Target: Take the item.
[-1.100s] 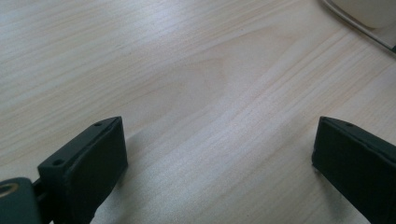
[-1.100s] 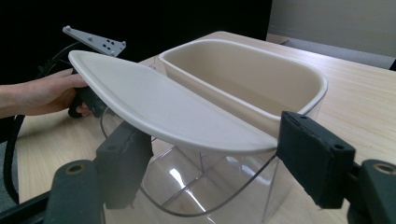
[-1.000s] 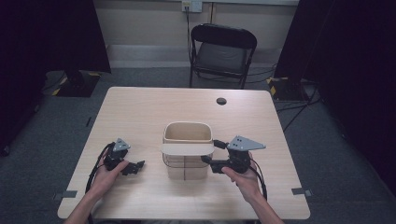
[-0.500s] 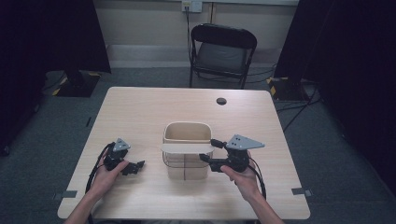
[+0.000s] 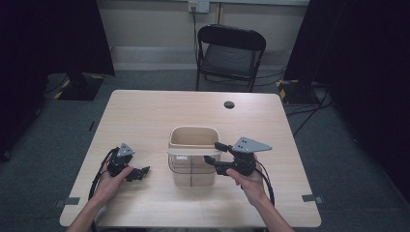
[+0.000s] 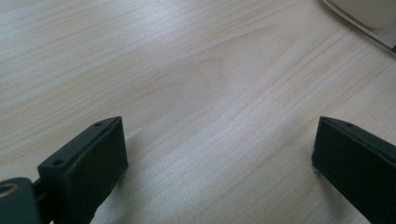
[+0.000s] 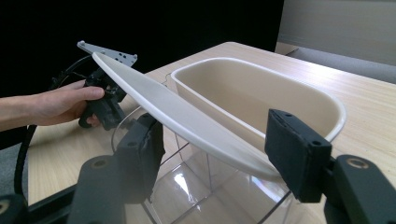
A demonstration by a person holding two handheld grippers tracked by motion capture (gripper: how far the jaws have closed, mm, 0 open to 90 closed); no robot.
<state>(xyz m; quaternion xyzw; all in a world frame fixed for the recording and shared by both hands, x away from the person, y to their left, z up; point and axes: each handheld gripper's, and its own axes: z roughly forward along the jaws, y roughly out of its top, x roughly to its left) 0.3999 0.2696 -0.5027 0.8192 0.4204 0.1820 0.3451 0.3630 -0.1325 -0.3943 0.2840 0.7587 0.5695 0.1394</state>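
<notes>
Right gripper [image 5: 215, 159]: jaws spread wide, nothing clamped. In the right gripper view [image 7: 215, 154] the cream handle [image 7: 187, 121] of the container runs diagonally between the two jaws, with a gap on each side as far as I can tell; whether either pad touches it I cannot tell. Just beyond the jaws sits the cream inner tub [image 7: 261, 98], empty, seated in a clear plastic shell [image 7: 196, 186].

High view shows what that one hides: the container [image 5: 193, 157] stands upright mid-table, directly left of the right gripper, and the handle [image 5: 192, 151] lies across its near part.

Left gripper [image 5: 140, 173]: jaws open wide, resting low on the table [image 5: 145, 116], well apart from the container's left side. Left gripper view [image 6: 219, 158] shows bare wood grain between the jaws, with the container's base corner [image 6: 364, 14] at the upper right.

Left hand [image 7: 65, 100] and its gripper appear past the handle in the right gripper view.

Room: open tabletop beyond the container, except a small dark round spot [image 5: 229, 104] near the far edge. Near edge is close behind both hands. Folding chair [image 5: 229, 53] stands past the far edge.
</notes>
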